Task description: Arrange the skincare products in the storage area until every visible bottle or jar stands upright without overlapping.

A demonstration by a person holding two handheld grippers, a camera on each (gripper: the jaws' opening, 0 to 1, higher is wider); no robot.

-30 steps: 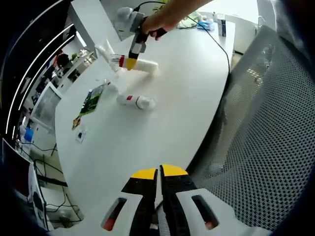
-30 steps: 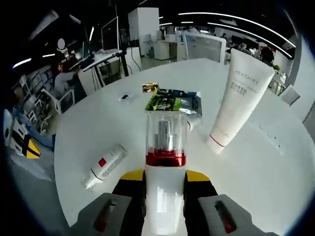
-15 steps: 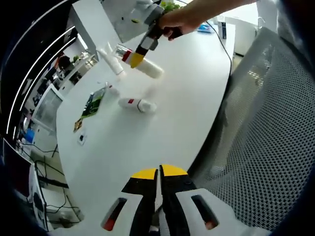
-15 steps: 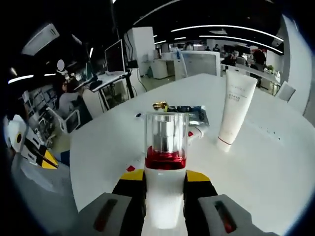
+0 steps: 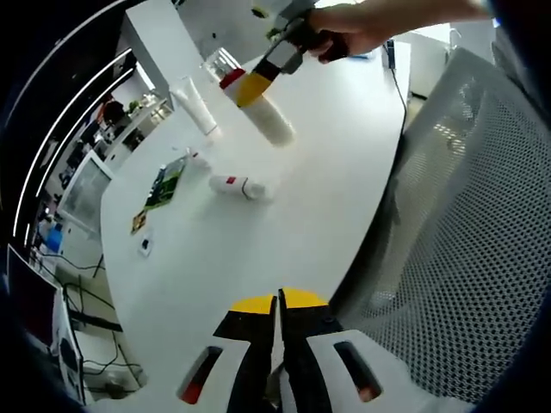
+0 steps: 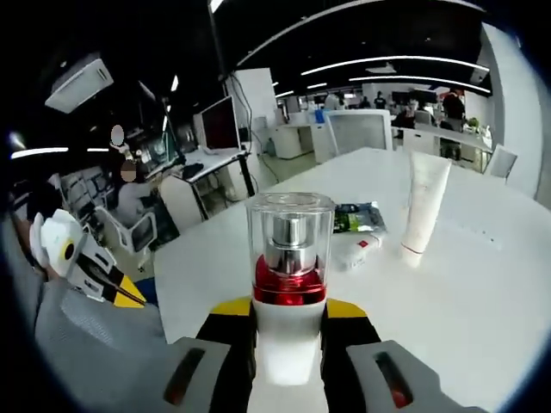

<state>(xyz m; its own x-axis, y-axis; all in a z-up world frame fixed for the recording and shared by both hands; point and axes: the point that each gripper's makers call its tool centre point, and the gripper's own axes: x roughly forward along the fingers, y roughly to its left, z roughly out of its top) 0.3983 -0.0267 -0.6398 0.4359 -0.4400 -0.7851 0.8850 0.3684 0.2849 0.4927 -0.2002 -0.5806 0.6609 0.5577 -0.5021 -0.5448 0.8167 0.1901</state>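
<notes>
A large white round table [image 5: 258,249] stands in an open office. A grey mesh chair [image 5: 465,241] sits just beside the table. Beyond the table stand desks with a monitor [image 6: 219,125], under long ceiling light strips [image 6: 396,62].

Counted items: one pump bottle [image 6: 290,284] with a red collar and clear cap, at 6 o'clock in the right gripper view; two white tubes, one standing tube [image 6: 424,200] at 3 o'clock and one lying tube [image 5: 238,185] at 10 o'clock in the left gripper view; one green sachet [image 6: 357,217]; two small cards [image 5: 136,222]; one mesh chair [image 5: 456,215].
</notes>
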